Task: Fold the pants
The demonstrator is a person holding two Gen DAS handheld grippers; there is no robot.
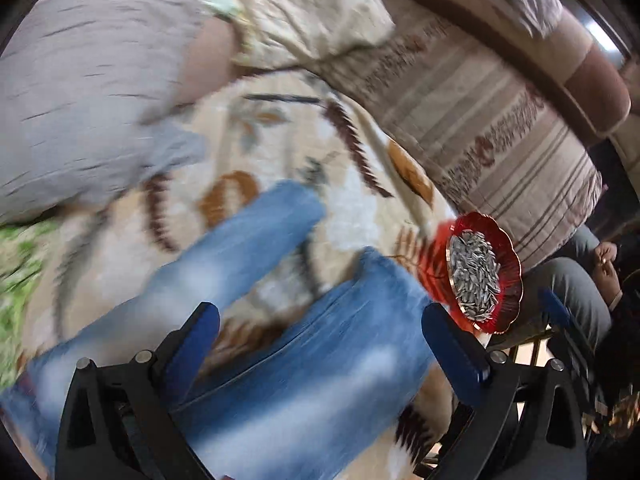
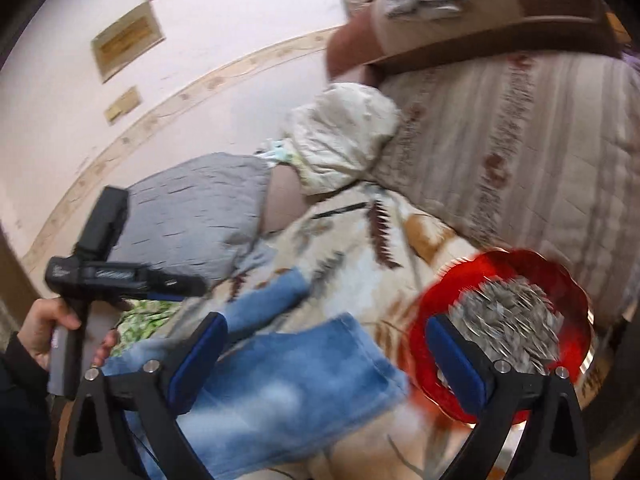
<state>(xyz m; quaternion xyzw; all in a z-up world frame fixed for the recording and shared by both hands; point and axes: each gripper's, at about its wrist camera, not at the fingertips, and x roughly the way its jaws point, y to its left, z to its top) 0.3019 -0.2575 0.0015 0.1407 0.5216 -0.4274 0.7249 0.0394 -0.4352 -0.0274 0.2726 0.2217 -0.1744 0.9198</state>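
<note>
Item: cream blanket [image 1: 360, 184] with brown leaf pattern, your work surface. On it, faded blue denim pants [image 1: 304, 344], legs splayed apart in the left wrist view; bring them together before you fold. Red scalloped glass dish [image 1: 508, 248] of sunflower seeds just beside one leg: steer clear. Left gripper [image 1: 320, 340] and right gripper [image 2: 328, 360]: jaws wide, holding nothing.

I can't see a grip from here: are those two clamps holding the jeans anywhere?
No. The left hand-held gripper and the right hand-held gripper both stand open above the jeans, holding nothing.
</note>
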